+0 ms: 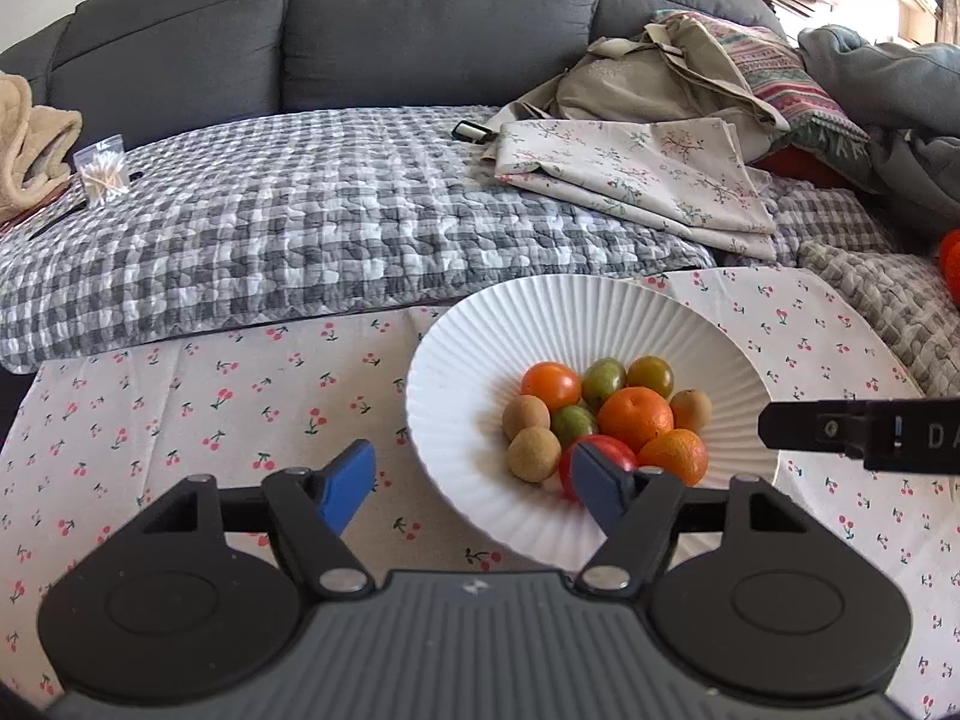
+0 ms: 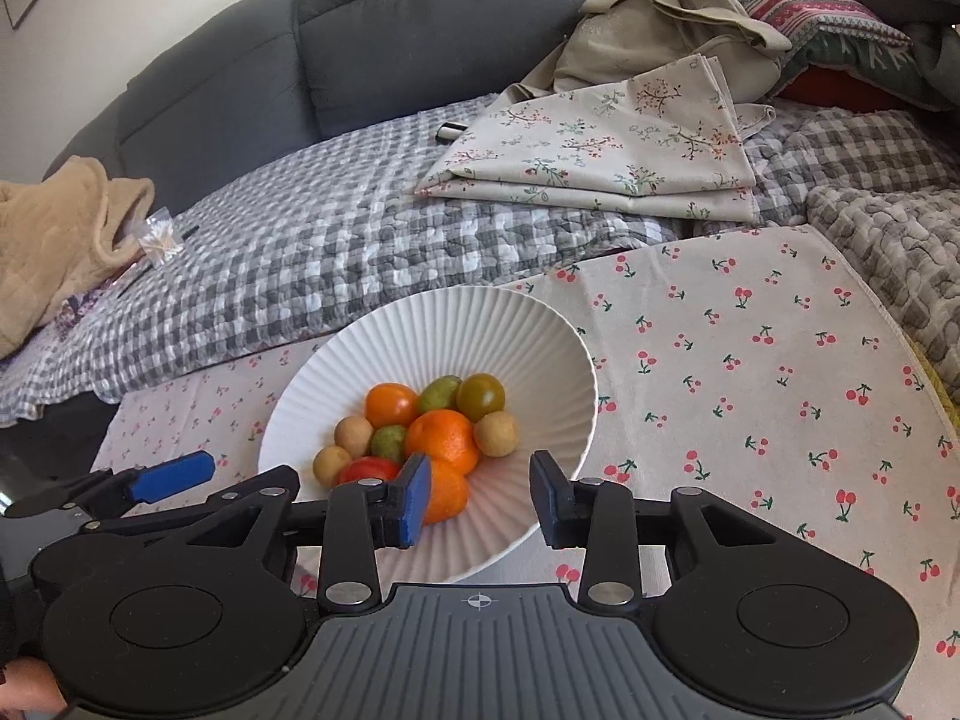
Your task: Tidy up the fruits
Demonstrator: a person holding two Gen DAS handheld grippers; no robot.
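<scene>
On the far left a beige blanket (image 2: 54, 240) lies bunched on the grey sofa (image 1: 420, 24), with a small bag of cotton swabs (image 1: 105, 171) beside it on the checked quilt (image 1: 300, 222). Nearer, on the cherry-print cloth (image 2: 750, 360), stands the white ribbed bowl (image 2: 420, 330), tilted in neither view and holding the fruit: small round pieces with no clear long axis, apart from one oval green fruit (image 2: 440, 394) lying slantwise at the far side. An orange tomato (image 1: 551, 384), three tan round fruits and a mandarin (image 1: 636, 418) sit heaped together. The left claw (image 1: 474, 483) stands wide apart with nothing between its fingers; its left finger hangs over the cloth outside the bowl, its right finger over the near rim, hiding part of a red tomato (image 1: 606, 450). The right claw (image 2: 483, 498) is partly open and empty, hovering over the bowl's near inner wall; its left finger covers part of a second mandarin (image 2: 447, 495). The fruit lies just beyond both claws. Further right, folded flowered fabric (image 2: 600, 150) rests on the quilt, and an orange object at the left view's right edge is cut off.
</scene>
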